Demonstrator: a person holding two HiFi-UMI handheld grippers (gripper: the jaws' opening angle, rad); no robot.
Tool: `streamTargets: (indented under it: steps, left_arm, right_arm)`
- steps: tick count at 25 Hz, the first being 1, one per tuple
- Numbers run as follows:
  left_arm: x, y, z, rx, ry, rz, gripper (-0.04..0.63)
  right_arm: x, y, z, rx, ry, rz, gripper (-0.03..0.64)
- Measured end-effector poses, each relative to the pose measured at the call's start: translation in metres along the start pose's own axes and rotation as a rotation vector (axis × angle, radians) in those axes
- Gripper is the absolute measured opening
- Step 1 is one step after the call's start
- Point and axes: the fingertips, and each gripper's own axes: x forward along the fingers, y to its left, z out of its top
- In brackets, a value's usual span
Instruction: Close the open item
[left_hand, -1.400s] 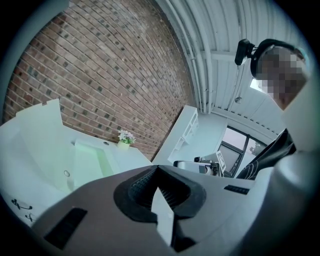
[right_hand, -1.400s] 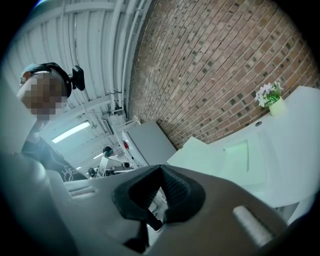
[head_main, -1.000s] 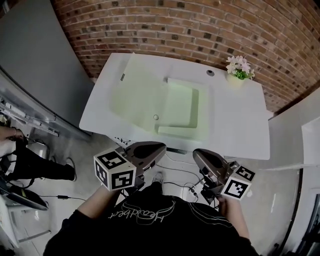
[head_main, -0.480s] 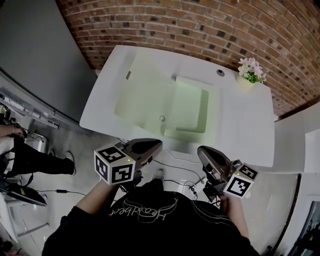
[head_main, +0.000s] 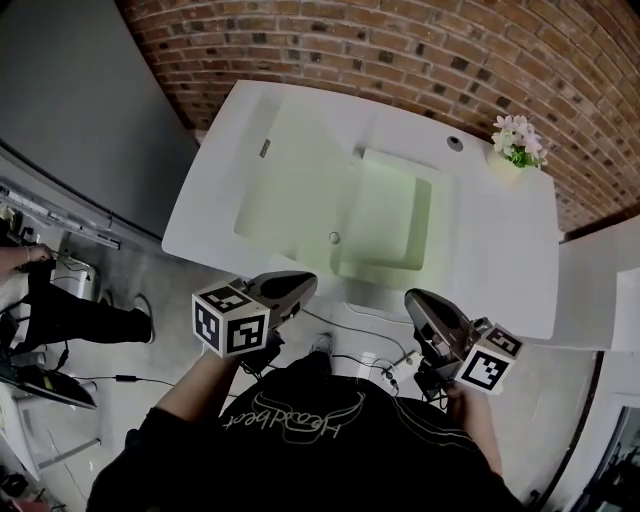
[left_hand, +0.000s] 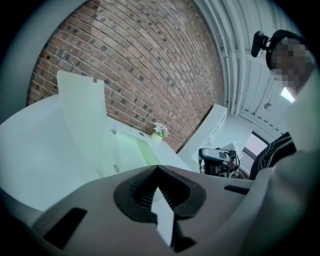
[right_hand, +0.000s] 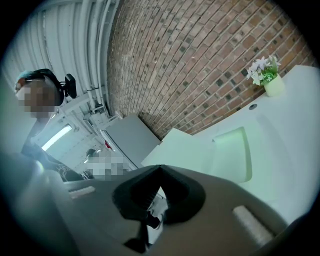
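Well beyond the raised lid (head_main: 290, 185) sits a flowerpot (head_main: 517, 148) (far corner).

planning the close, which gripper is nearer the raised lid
The left gripper, just below the raised lid; the right gripper sits further right, below the open recess.

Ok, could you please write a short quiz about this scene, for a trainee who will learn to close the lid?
1. True or false: the left tongs and the right tongs are both shut, hold nothing, and do not touch the white table.
2. Fill in: the table's lid stands ____.
3. Where on the table is the flower pot?
A) near left corner
B) far right corner
C) on the lid

Key: 1 true; 2 open; 3 B.
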Motion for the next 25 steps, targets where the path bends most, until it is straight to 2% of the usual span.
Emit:
streamTargets:
  steps: [17,25]
  left_arm:
    - [-0.011,0.069,-0.014,-0.08,-0.03,0.05,0.002]
    - [-0.012,0.098,-0.025,-0.137,-0.003,0.048,0.002]
  right_arm:
    - [0.03,-0.034,0.008,0.034,0.038,-0.028,0.003]
    - [0.043,-0.042,0.013,0.037,0.047,-0.039,0.003]
